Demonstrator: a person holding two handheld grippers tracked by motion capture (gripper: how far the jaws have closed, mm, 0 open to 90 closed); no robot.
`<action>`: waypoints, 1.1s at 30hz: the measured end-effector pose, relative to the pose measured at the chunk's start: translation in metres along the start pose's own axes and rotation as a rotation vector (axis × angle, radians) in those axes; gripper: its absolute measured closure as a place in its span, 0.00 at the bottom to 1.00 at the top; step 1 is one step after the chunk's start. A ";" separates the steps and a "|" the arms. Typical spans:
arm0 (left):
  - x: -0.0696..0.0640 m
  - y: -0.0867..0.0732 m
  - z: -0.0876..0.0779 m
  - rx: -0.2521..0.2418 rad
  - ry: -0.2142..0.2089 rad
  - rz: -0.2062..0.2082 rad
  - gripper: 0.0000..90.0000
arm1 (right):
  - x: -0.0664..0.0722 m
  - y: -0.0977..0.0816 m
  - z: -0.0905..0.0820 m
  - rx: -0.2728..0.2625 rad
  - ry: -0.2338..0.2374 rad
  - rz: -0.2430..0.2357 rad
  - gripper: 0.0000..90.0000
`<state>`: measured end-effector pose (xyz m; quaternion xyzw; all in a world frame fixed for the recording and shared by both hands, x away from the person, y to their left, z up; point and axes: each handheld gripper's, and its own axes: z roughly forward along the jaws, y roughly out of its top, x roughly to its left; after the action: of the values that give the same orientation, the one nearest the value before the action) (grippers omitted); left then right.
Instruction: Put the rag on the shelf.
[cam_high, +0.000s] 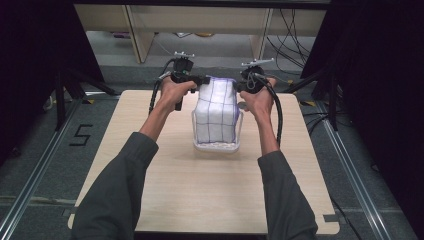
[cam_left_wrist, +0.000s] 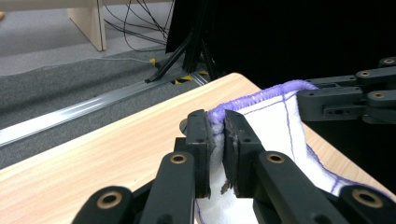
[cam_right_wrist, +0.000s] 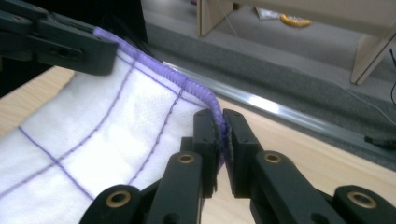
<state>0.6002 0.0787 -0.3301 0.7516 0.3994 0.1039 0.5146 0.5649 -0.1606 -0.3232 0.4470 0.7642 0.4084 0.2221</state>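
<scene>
Holding a white purple-grid cloth (cam_high: 216, 111) stretched above a clear container (cam_high: 217, 146) near the table's (cam_high: 150, 200) far edge, left gripper (cam_left_wrist: 217, 135) and right gripper (cam_right_wrist: 220, 135) each clamp a hemmed top corner, seemingly mid-lift or mid-lowering; next likely calls for moving both evenly.

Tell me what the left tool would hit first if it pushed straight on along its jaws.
The left tool is shut on the cloth's purple hem. Straight on, it likely meets the right tool, which holds the same hem opposite. Depth is hard to judge; it might pass just beside it.
</scene>
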 end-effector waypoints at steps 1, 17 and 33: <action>0.000 -0.001 0.001 0.007 0.000 0.002 0.90 | -0.001 -0.002 0.002 0.009 -0.005 -0.001 0.94; -0.002 -0.013 0.003 0.099 -0.003 0.043 0.80 | -0.003 -0.020 0.017 0.108 0.022 0.019 0.86; 0.005 -0.021 -0.030 0.079 -0.001 0.043 0.73 | -0.002 -0.017 0.000 0.080 0.036 0.013 0.81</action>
<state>0.5762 0.1064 -0.3361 0.7797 0.3869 0.0987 0.4823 0.5569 -0.1672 -0.3374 0.4532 0.7808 0.3869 0.1877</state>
